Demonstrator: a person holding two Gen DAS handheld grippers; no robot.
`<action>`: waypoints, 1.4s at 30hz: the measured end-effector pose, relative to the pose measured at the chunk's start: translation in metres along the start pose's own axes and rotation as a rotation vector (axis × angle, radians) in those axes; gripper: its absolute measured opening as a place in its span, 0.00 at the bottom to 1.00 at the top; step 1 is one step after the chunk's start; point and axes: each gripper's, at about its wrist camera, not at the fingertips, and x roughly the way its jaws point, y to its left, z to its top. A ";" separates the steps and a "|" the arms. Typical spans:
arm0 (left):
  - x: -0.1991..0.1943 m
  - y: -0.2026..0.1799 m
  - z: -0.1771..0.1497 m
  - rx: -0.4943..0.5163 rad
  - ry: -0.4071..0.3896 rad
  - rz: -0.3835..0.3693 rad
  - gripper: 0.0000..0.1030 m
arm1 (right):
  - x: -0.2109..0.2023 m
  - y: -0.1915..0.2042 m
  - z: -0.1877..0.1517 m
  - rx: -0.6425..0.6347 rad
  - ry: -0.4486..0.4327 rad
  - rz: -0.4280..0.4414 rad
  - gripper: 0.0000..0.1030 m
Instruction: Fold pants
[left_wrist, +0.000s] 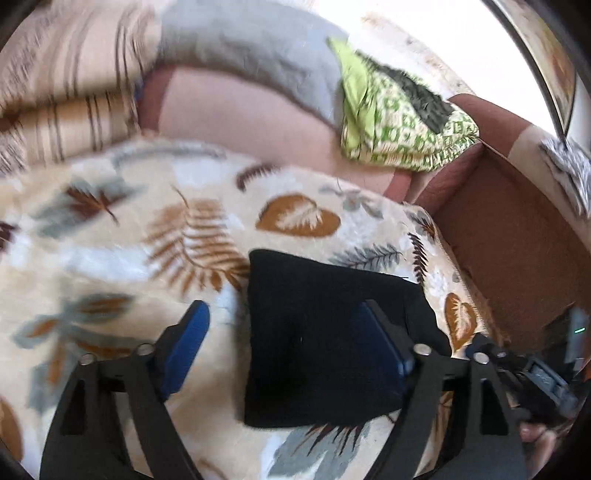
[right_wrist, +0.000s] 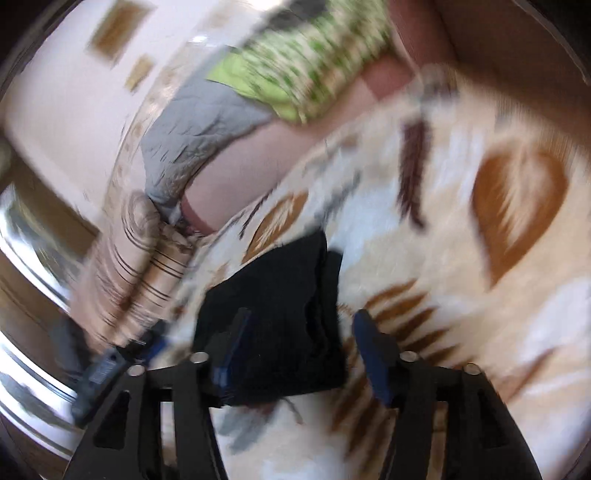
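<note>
**Black tongs with blue pads**

Both the left tongs (left_wrist: 282, 325) and the right tongs (right_wrist: 301, 326) are showing black angular arms with triangular cutouts, round silver screws at the joints, and blue pads (left_wrist: 186, 347) lining the fingers.

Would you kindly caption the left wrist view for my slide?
Open left gripper above folded black pants on a leaf-print blanket.

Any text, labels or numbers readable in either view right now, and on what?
None readable.
Black pants: no tag or label shows.
Leaf blanket: pattern only.
Green cloth: its print resembles characters, too blurred to read.
Right wrist view: motion-blurred throughout.
</note>
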 end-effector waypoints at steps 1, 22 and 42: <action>-0.008 -0.005 -0.005 0.030 -0.016 0.015 0.83 | -0.012 0.014 -0.005 -0.089 -0.041 -0.071 0.67; 0.005 -0.026 -0.086 0.137 0.260 0.228 0.83 | -0.007 0.065 -0.092 -0.453 0.054 -0.336 0.78; 0.004 -0.025 -0.085 0.137 0.266 0.224 0.83 | -0.002 0.057 -0.090 -0.394 0.071 -0.331 0.78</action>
